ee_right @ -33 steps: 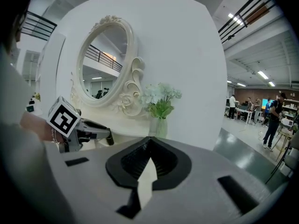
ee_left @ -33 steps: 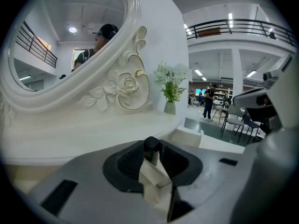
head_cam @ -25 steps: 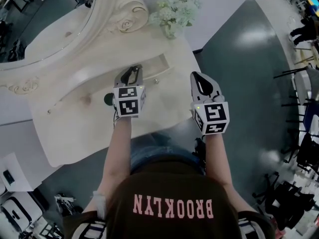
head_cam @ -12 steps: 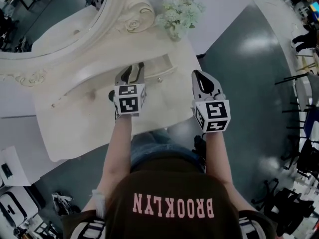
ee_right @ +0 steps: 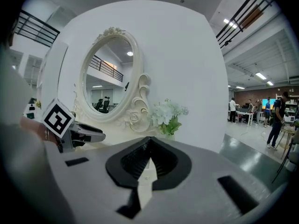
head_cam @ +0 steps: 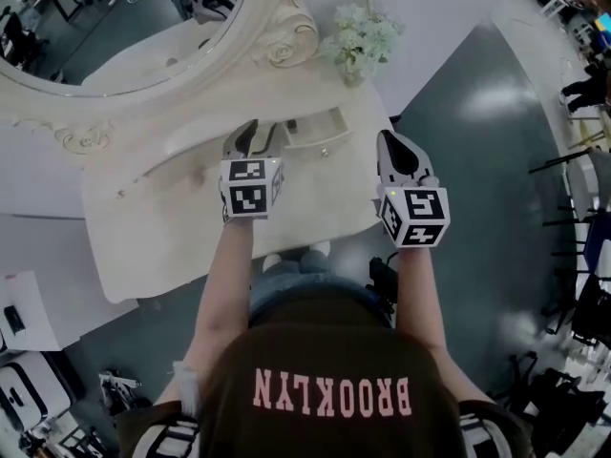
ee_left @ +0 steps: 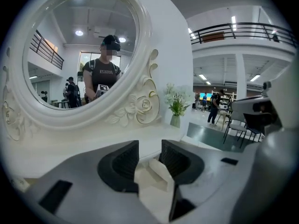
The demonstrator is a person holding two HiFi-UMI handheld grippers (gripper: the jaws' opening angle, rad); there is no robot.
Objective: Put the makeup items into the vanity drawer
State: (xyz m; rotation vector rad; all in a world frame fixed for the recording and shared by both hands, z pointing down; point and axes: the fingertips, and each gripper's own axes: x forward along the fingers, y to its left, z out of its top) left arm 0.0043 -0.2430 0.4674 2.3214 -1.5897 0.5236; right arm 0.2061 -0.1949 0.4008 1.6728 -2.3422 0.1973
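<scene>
A cream vanity table has its small drawer pulled open at the right front. My left gripper hangs over the table just left of that drawer. Its jaws have just been opening and now stand open with nothing between them. My right gripper hovers beside the table's right edge, over the floor, with its jaws shut and empty. From the right gripper view I see the left gripper at the left. No makeup item shows clearly in any view.
An oval mirror in a carved frame stands at the back of the table. A vase of pale flowers sits at the back right corner. Grey floor lies to the right. The person's shoes are under the front edge.
Both grippers have risen a little and shifted towards the drawer. A small dark thing seen left of the left gripper's cube earlier is now hidden.
</scene>
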